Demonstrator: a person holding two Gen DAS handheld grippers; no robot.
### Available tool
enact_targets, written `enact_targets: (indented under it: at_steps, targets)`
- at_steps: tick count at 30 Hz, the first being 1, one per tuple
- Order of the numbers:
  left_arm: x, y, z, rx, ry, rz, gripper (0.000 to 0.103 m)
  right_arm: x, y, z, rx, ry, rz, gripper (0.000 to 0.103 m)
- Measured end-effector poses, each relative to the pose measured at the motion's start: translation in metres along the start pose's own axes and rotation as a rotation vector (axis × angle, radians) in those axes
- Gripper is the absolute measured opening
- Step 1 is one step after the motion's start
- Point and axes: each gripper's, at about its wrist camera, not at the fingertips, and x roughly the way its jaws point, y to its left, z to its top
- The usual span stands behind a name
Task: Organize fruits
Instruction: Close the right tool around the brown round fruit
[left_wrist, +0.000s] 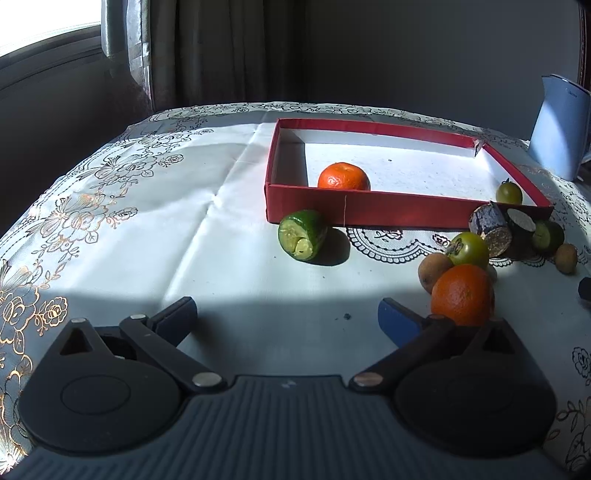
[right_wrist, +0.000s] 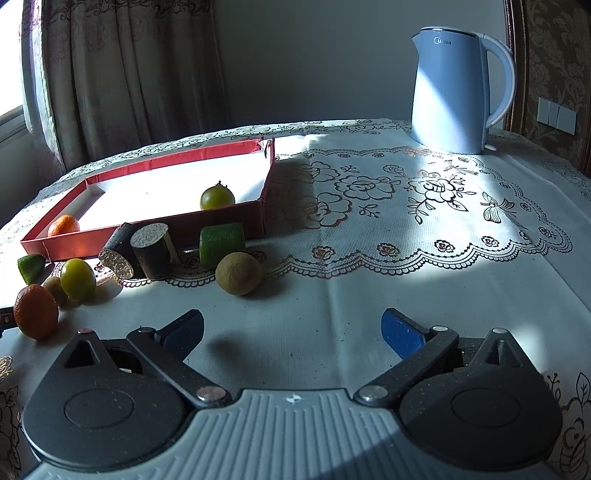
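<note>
Red tray (left_wrist: 373, 212) holds two fruits; we are mid-sort. Both jaws gape empty: left hand-held gripper (left_wrist: 287, 314), right hand-held gripper (right_wrist: 292, 325). Next, grasp the near orange (left_wrist: 461, 294) on the bench (left_wrist: 147, 236).

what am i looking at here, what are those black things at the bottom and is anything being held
Those are handheld two-finger grippers, one in each of a person's hands, each carrying a forward-looking camera. One picture comes from the left gripper, the other from the right gripper. Both are open and hold nothing. On the tablecloth sits a red box containing an orange and a green tomato. More fruit lies loose outside it, such as a cut green piece. A blue kettle stands behind.
</note>
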Motion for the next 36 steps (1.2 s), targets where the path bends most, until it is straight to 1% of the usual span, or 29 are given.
enact_targets:
  at_steps: [4, 6, 11, 13, 15, 16, 19, 21, 22, 23, 25, 27, 30, 32, 36]
  targets:
    - [0.000, 0.001, 0.000, -0.002, -0.002, -0.004, 0.103, -0.007, 0.000, -0.001, -0.008, -0.047, 0.039, 0.103]
    - [0.000, 0.001, -0.001, -0.004, -0.004, -0.007, 0.103, -0.005, 0.002, 0.001, -0.023, -0.043, 0.051, 0.103]
    - [0.000, 0.002, -0.001, -0.005, -0.004, -0.006, 0.103, 0.000, 0.011, 0.006, -0.060, -0.033, 0.041, 0.102]
    - [0.000, 0.002, -0.001, -0.005, -0.005, -0.006, 0.103, 0.004, 0.013, 0.008, -0.076, -0.026, 0.035, 0.094]
    - [0.000, 0.002, -0.001, -0.004, -0.004, -0.006, 0.103, 0.011, 0.015, 0.010, -0.080, 0.001, 0.041, 0.080]
    - [0.000, 0.002, -0.001, -0.005, -0.005, -0.007, 0.103, 0.014, 0.015, 0.011, -0.082, 0.009, 0.041, 0.077]
    - [0.000, 0.002, -0.001, -0.005, -0.005, -0.007, 0.103, 0.017, 0.018, 0.014, -0.090, 0.006, 0.039, 0.076]
    - [0.000, 0.002, -0.001, -0.008, -0.006, -0.009, 0.103, 0.020, 0.019, 0.015, -0.100, 0.008, 0.044, 0.068]
    - [0.000, 0.003, 0.000, -0.010, -0.007, -0.010, 0.103, 0.021, 0.021, 0.016, -0.108, 0.012, 0.045, 0.061]
    - [0.000, 0.003, 0.000, -0.011, -0.008, -0.011, 0.103, 0.023, 0.022, 0.017, -0.111, 0.016, 0.047, 0.057]
    - [0.000, 0.003, 0.000, -0.014, -0.009, -0.014, 0.103, 0.025, 0.023, 0.018, -0.125, 0.018, 0.047, 0.055]
    - [0.000, 0.004, 0.000, -0.016, -0.011, -0.015, 0.103, 0.027, 0.025, 0.019, -0.132, 0.018, 0.049, 0.050]
    - [0.000, 0.004, 0.000, -0.017, -0.012, -0.017, 0.103, 0.029, 0.026, 0.020, -0.143, 0.018, 0.052, 0.046]
    - [0.000, 0.003, -0.001, -0.018, -0.013, -0.018, 0.103, 0.030, 0.027, 0.021, -0.147, 0.017, 0.060, 0.040]
    - [0.000, 0.003, -0.001, -0.017, -0.013, -0.018, 0.103, 0.031, 0.030, 0.022, -0.159, 0.016, 0.069, 0.033]
